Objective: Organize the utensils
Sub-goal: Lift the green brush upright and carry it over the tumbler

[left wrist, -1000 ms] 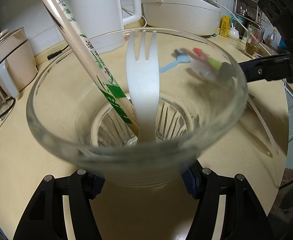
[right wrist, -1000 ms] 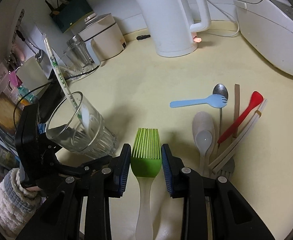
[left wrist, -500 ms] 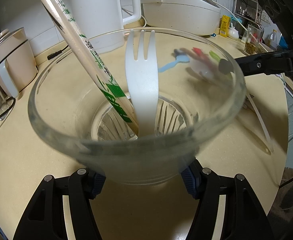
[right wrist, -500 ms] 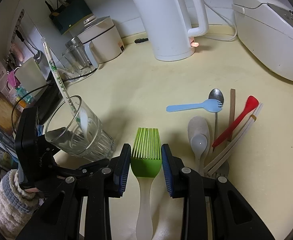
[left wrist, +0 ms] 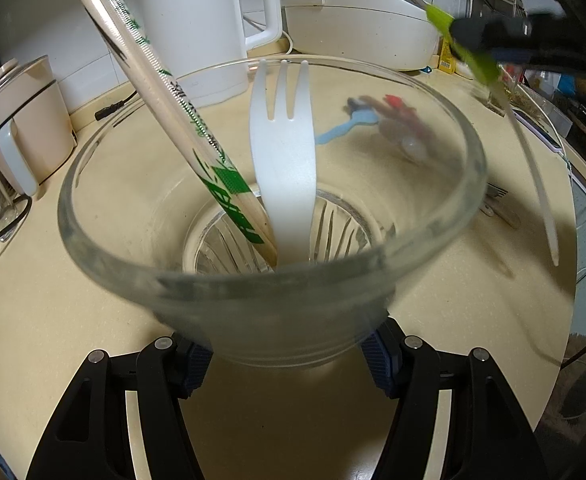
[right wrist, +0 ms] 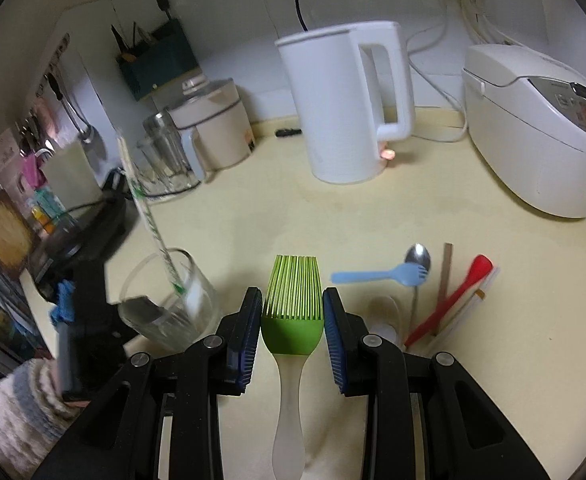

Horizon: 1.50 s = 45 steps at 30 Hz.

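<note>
— Holding two things at once, as I see it. The left gripper point(left wrist: 289, 356) has its blue pads clamped on the base of a clear ribbed drinking glass point(left wrist: 277, 280), which tips toward the camera above the pale yellow countertop point(left wrist: 73, 320).

— What's inside the glass?

— A white plastic fork point(left wrist: 283, 160) standing tines-up, and a pair of chopsticks in a green-printed paper sleeve point(left wrist: 165, 92) leaning out over the rim to the left. Both ends meet at the bottom of the glass.

— And the other hand?

— The right gripper point(right wrist: 292, 312) is closed narrowly on a green silicone basting brush with a translucent white handle point(right wrist: 292, 320). The pads press the sides of its head, bristles pointing away, handle running back between the arms. It is clear of the counter.

— The rest of the utensils?

— On the counter to the right of the brush: a light blue plastic fork point(right wrist: 377, 276), a metal spoon point(right wrist: 417, 258), a red plastic spoon point(right wrist: 453, 300), a brown flat stick point(right wrist: 446, 272) and a whitish spoon point(right wrist: 385, 316), lying close together. A white electric kettle point(right wrist: 345, 108) and a white rice cooker point(right wrist: 541, 128) stand behind them by the wall.
</note>
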{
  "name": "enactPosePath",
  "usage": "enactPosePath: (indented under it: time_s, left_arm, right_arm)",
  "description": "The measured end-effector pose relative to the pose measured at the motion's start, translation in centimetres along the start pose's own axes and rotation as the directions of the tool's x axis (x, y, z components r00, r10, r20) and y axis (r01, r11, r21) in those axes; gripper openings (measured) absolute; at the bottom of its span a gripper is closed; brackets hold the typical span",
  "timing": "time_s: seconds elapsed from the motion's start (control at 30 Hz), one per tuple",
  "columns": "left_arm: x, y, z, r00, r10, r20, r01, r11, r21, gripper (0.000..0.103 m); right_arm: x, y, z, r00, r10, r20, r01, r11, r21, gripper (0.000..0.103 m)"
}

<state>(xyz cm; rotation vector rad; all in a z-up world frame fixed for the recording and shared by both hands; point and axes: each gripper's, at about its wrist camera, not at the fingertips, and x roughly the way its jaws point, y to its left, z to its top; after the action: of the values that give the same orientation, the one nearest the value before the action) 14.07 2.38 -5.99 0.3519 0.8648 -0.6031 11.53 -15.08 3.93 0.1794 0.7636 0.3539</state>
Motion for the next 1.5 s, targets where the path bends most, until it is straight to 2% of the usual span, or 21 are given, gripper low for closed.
enactPosePath:
  time_s: [0.23,0.5,0.63,0.93,1.07,1.17,1.33,1.5]
  left_arm:
    - [0.0,0.0,0.0,1.000,0.001,0.000,-0.001,1.000,0.001,0.069]
    - [0.0,0.0,0.0,1.000,0.000,0.000,0.000,1.000,0.000,0.069]
    - [0.0,0.0,0.0,1.000,0.001,0.000,-0.001,1.000,0.001,0.069]
    - [0.0,0.0,0.0,1.000,0.000,0.000,0.000,1.000,0.000,0.069]
    - [0.0,0.0,0.0,1.000,0.001,0.001,-0.001,1.000,0.001,0.069]
    - [0.0,0.0,0.0,1.000,0.000,0.000,0.000,1.000,0.001,0.069]
    - [0.0,0.0,0.0,1.000,0.000,0.000,0.000,1.000,0.001,0.069]
    - [0.0,0.0,0.0,1.000,0.001,0.001,-0.001,1.000,0.002,0.069]
  right_arm:
    - [-1.8,1.8,2.8,0.995,0.046,0.085,-0.044,0.999,-0.021,0.031]
    - [-3.7,4.3,5.9,0.978,0.081,0.190,-0.070,0.995,-0.065,0.031]
    - [-3.8,6.1,7.3,0.964,0.118,0.236,-0.096,0.990,-0.100,0.031]
    - [-2.7,8.8,8.8,0.940,0.196,0.280,-0.165,0.978,-0.130,0.031]
    - [-2.5,9.6,8.7,0.911,0.251,0.327,-0.206,0.964,-0.167,0.031]
    - [-1.7,10.2,8.3,0.906,0.275,0.323,-0.224,0.957,-0.186,0.031]
    - [0.1,11.1,7.0,0.919,0.277,0.280,-0.218,0.950,-0.222,0.031]
    - [1.0,11.5,6.2,0.921,0.296,0.251,-0.235,0.940,-0.248,0.031]
